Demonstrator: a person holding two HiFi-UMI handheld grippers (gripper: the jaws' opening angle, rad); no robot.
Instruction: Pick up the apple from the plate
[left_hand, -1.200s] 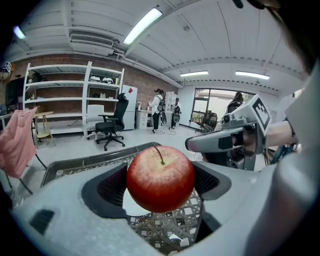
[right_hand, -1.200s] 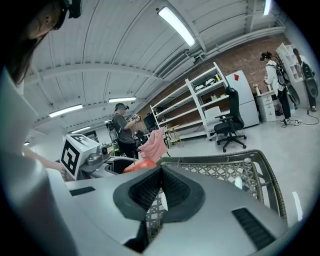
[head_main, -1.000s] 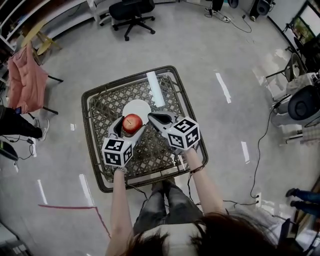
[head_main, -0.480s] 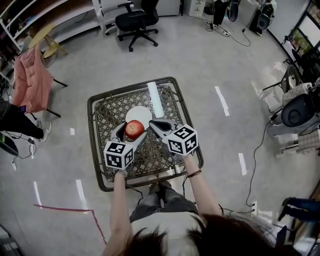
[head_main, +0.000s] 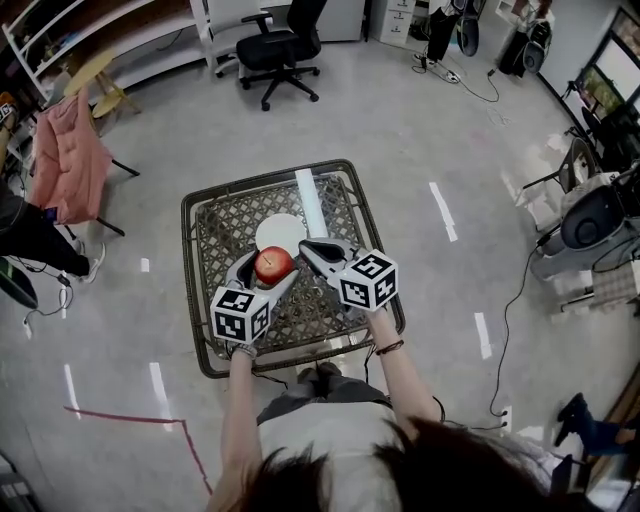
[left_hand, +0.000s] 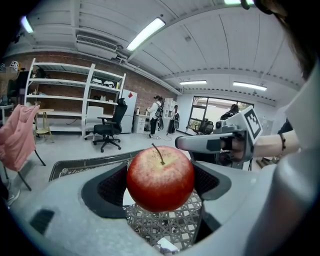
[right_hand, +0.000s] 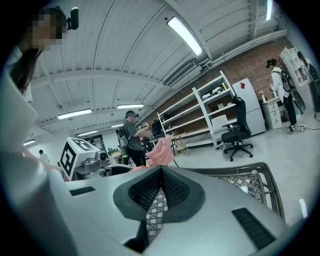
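Observation:
A red apple (head_main: 272, 264) (left_hand: 160, 177) with a short stem is clamped between the jaws of my left gripper (head_main: 266, 270), held up above the wicker table (head_main: 215, 210). The white plate (head_main: 281, 234) lies bare on the table just beyond the apple. My right gripper (head_main: 309, 247) hovers to the right of the apple, its jaws pressed together with nothing between them (right_hand: 159, 176). In the left gripper view the right gripper (left_hand: 210, 144) shows behind the apple.
A white strip (head_main: 311, 201) lies on the table past the plate. On the floor behind stand a black office chair (head_main: 278, 45), a pink cloth over a chair (head_main: 63, 160) at the left, shelves, and cables and equipment at the right.
The apple in my left gripper has come slightly nearer and off the plate, so more of the plate shows. The head view has drifted; both grippers keep their poses.

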